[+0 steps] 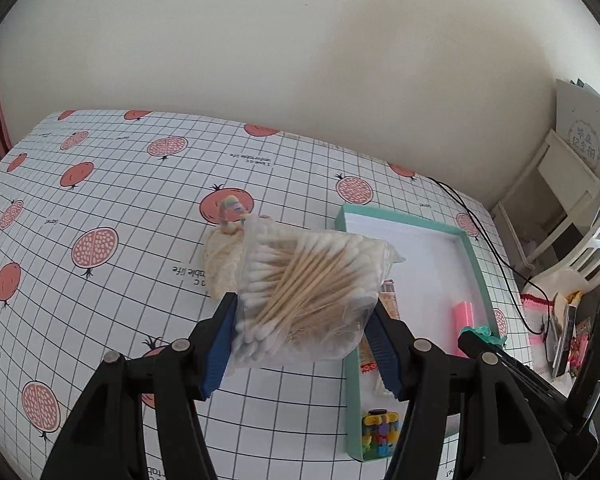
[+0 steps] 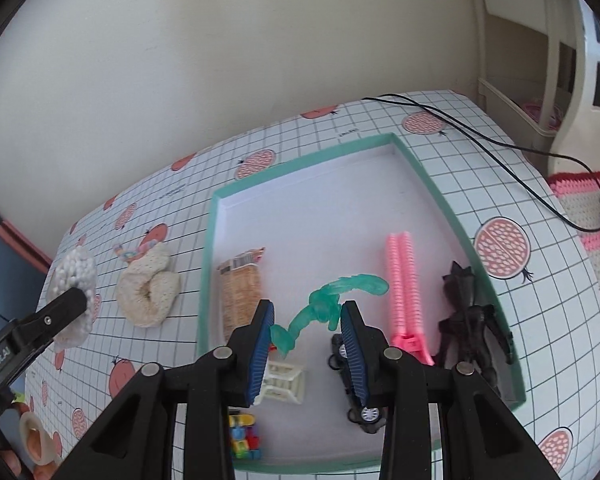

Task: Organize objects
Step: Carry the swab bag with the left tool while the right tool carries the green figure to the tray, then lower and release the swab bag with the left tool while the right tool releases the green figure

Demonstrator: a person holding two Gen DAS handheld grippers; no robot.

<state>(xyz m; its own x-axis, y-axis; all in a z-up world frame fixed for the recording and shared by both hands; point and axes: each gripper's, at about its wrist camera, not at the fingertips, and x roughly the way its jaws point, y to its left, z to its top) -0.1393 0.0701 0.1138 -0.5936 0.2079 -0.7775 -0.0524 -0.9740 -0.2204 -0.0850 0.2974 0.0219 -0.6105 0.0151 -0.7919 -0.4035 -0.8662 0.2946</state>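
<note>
Left gripper [image 1: 300, 344] clamps a clear bag of swabs [image 1: 308, 292], lifted above the tablecloth [image 1: 100, 184] beside the teal tray [image 1: 474, 256]. Right gripper [image 2: 306, 344], jaws partly open, pinches a green figure [image 2: 328, 304] over the tray [image 2: 208, 248]. Farther in lie a pink clip [image 2: 404, 300] and snack packet [image 2: 240, 292]; a knitted sock [image 2: 148, 292] sits outside.

Your left gripper [image 1: 300, 344] and right gripper [image 2: 306, 346] share glossy black plastic arms, round silver rivets and ribbed blue finger pads [image 2: 260, 350]; white lettering marks the left's side.
</note>
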